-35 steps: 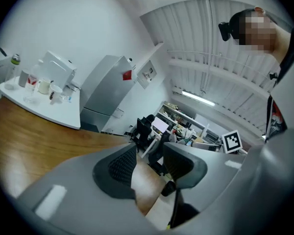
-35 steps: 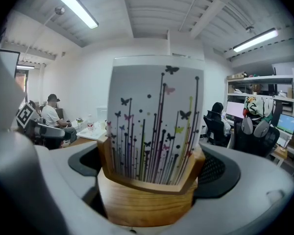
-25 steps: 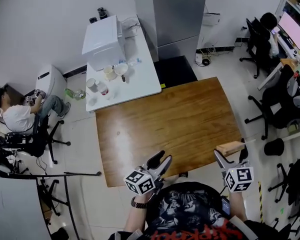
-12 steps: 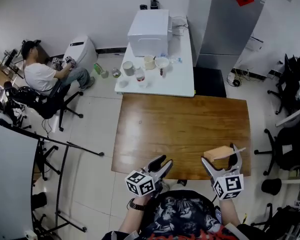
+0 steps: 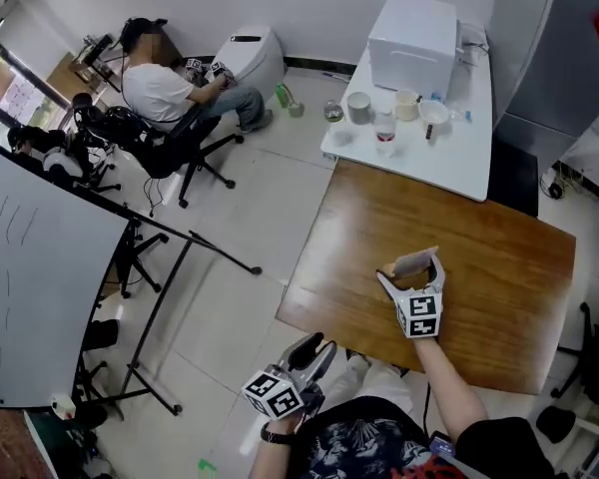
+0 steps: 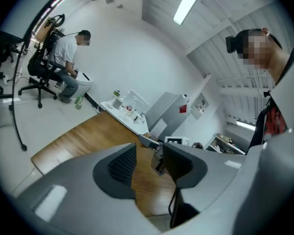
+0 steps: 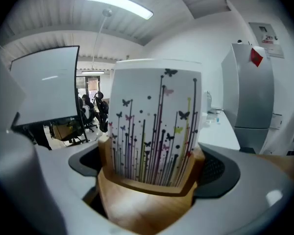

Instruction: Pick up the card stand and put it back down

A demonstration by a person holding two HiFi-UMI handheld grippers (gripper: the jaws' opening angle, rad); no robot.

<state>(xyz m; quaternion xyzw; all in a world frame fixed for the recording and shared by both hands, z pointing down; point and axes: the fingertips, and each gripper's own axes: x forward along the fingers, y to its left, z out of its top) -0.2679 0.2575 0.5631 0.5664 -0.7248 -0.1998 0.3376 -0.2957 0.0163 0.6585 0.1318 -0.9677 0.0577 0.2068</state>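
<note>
At the far left, a seated person (image 5: 160,88) in a white shirt faces away on an office chair, and a large whiteboard (image 5: 40,287) stands nearer on the left.

Near the bottom centre, the left gripper (image 5: 316,344) hangs over the pale floor, just off the near left corner of the wooden table (image 5: 479,257). Its 2 jaws stand apart and released, with nothing between them.

To its right, the right gripper (image 5: 410,270) is over the near left part of the wooden table. Its jaws are clenched on the wooden base of the card stand (image 7: 152,190), 1 jaw on each side. The stand sits upright and holds 1 white card (image 7: 157,116) printed with thin coloured stems and small butterflies. Whether the base touches the tabletop cannot be told.

Beyond the wooden table's far edge stands a white table (image 5: 449,163) carrying a white box-shaped appliance (image 5: 411,33) and several cups (image 5: 358,107).
</note>
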